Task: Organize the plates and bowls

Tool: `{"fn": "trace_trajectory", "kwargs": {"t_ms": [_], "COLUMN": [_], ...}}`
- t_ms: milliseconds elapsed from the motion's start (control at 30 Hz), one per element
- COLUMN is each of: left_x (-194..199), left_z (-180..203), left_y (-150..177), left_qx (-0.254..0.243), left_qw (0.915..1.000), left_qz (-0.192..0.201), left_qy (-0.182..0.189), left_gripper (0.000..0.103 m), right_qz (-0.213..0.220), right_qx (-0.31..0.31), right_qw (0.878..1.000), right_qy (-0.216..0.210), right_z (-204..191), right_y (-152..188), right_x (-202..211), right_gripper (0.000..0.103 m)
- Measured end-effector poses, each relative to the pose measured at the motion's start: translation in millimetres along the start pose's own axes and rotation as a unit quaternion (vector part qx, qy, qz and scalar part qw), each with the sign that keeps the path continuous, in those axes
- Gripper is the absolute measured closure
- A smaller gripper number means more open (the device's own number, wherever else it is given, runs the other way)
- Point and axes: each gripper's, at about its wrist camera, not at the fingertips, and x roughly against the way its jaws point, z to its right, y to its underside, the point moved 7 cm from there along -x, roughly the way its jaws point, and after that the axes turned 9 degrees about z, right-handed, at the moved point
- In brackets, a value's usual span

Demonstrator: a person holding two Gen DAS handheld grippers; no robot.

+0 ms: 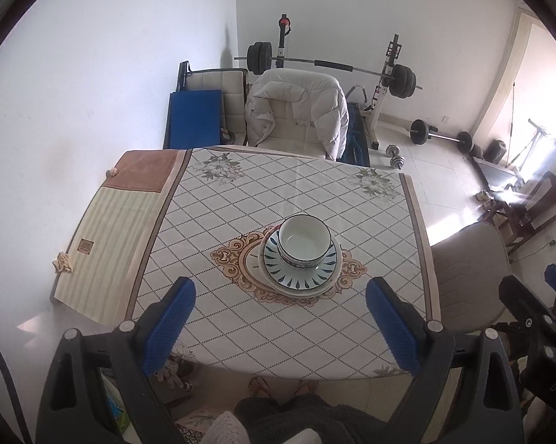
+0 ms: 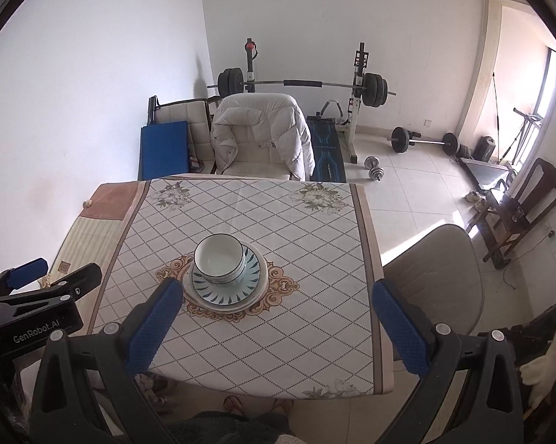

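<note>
We list one bowl (image 1: 303, 241) stacked on plates (image 1: 300, 272) at the middle of the worktop (image 1: 241, 199). Left gripper (image 1: 279, 327): jaws spread, empty, stack ahead between them, well apart. Right gripper (image 2: 278, 327): jaws spread, empty, stack ahead, nearer its left finger (image 2: 155, 327).

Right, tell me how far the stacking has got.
Done, by the look of it: the bowl sits on the patterned plate, which lies on a plain plate at the table centre. In hand: nothing; the left tool and right tool are both open, held back over the near edge. Left: no other dishes show, so perhaps nothing.
</note>
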Motion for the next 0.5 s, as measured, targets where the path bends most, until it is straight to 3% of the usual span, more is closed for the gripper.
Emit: {"fn": "trace_trajectory", "kwargs": {"t_ms": [233,500], "left_x": [37.6,65.7], "left_z": [-12.3,-25.1], "left_y": [-10.8,-10.5], "left_qx": [-0.023,-0.038], "left_qw": [0.9994,0.9979], "left_qz": [0.027,0.048], "left_qy": [-0.004,-0.018], "left_gripper": [0.009,0.009], "right_qz": [0.018,0.007], "right_qx": [0.012,0.004], "right_qw": [0.999,0.999], "right_qy": [0.033,0.049], "right_z": [-18.6,-31.0], "right_y": [-5.6,1.2], "right_x": [47.4,63.2], "right_gripper": [0.000,0.000]}}
